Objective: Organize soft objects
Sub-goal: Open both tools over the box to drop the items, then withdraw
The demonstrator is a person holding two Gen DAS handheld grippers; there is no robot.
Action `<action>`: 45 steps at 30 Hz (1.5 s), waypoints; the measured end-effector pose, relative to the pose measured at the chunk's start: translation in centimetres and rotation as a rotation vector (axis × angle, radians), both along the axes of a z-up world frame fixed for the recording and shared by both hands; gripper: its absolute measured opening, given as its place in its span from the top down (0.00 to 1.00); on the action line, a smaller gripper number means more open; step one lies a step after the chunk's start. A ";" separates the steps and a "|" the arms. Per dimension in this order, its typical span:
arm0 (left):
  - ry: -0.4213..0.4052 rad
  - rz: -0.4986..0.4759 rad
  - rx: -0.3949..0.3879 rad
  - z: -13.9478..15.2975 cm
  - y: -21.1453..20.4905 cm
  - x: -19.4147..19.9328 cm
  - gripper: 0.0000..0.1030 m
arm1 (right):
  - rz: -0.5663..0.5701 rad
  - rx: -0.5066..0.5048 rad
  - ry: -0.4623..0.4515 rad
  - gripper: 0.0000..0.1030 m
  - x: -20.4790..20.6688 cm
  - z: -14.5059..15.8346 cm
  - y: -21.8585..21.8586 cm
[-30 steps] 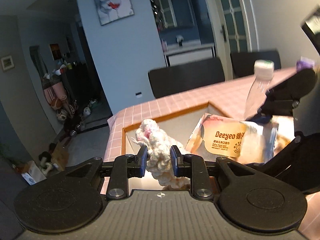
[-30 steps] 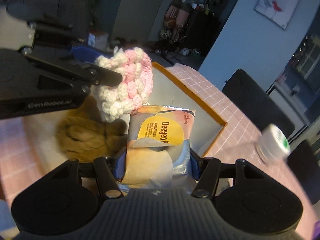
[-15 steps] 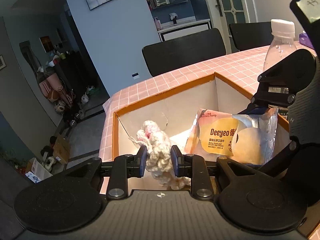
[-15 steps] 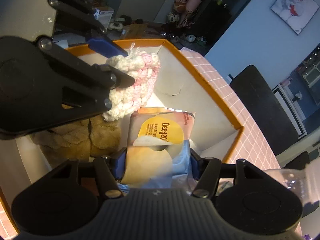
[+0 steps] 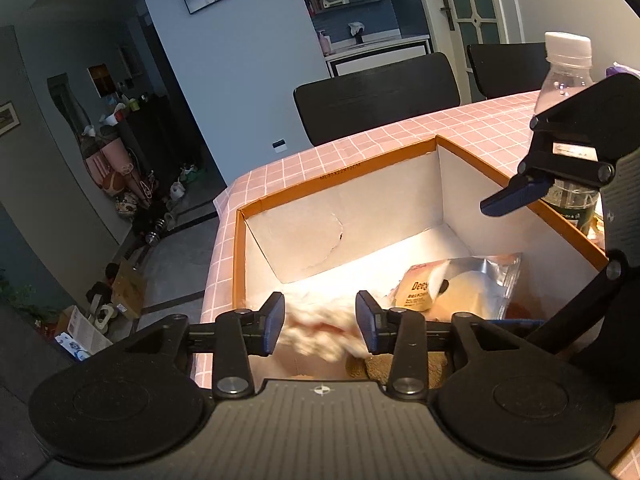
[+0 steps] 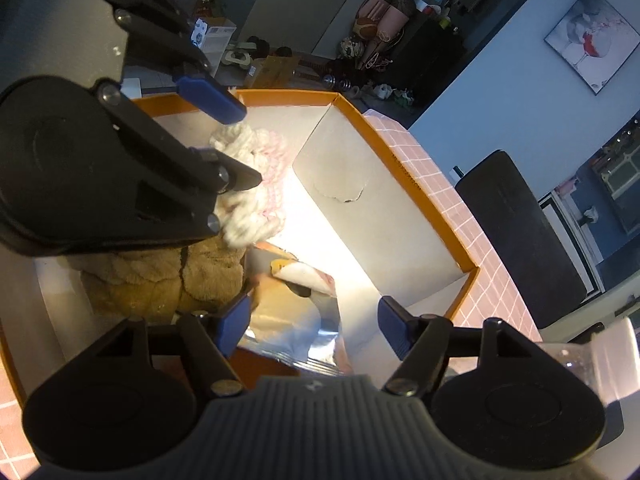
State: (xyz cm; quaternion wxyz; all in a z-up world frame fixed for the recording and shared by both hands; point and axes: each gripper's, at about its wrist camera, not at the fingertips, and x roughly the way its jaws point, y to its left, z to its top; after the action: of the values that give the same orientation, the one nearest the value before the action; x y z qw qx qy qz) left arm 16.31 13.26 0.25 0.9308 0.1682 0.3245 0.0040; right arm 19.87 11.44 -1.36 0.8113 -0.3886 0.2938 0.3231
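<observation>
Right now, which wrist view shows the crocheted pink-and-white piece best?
The right wrist view: the crocheted piece shows pink-and-white stitches inside the box, partly hidden by the left gripper. The left wrist view shows only a blur between open pads.

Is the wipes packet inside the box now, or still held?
Inside. The wipes packet lies in the orange-rimmed box, and the right claw stands open, pads clear of it.

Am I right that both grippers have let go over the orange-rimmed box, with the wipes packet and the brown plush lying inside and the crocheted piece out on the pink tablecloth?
Not quite: the crocheted piece is inside the box too, beside the brown plush, as the right wrist view shows. The rest stands.
</observation>
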 end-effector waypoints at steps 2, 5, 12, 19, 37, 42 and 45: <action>-0.008 -0.002 0.012 0.1 -0.1 -0.3 0.46 | 0.000 -0.005 -0.010 0.29 -0.1 0.1 0.0; -0.032 0.001 0.037 0.5 -0.3 -0.9 0.43 | 0.010 -0.012 -0.025 0.28 -0.6 0.5 -0.2; -0.102 0.010 0.024 1.8 -0.6 -2.5 0.39 | 0.029 -0.012 -0.070 0.23 -1.7 1.6 -1.2; -0.157 0.015 0.001 2.7 -1.2 -4.3 0.36 | 0.044 0.031 -0.105 0.18 -3.6 3.1 -2.5; -0.284 -0.058 -0.103 3.5 -6.3 -11.0 0.36 | -0.025 0.298 -0.134 0.17 -10.6 5.4 -11.8; -0.330 -0.134 -0.159 3.4 -9.1 -12.9 0.36 | -0.127 0.351 -0.189 0.16 -12.2 4.4 -15.5; -0.342 -0.164 -0.192 3.1 -10.8 -13.6 0.36 | -0.197 0.371 -0.187 0.16 -12.4 3.5 -17.7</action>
State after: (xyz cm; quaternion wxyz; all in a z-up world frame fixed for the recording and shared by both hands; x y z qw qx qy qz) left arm 2.71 2.46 3.35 0.9813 0.1017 0.1458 -0.0743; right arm 7.48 -6.23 2.13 0.9203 -0.2304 0.1893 0.2532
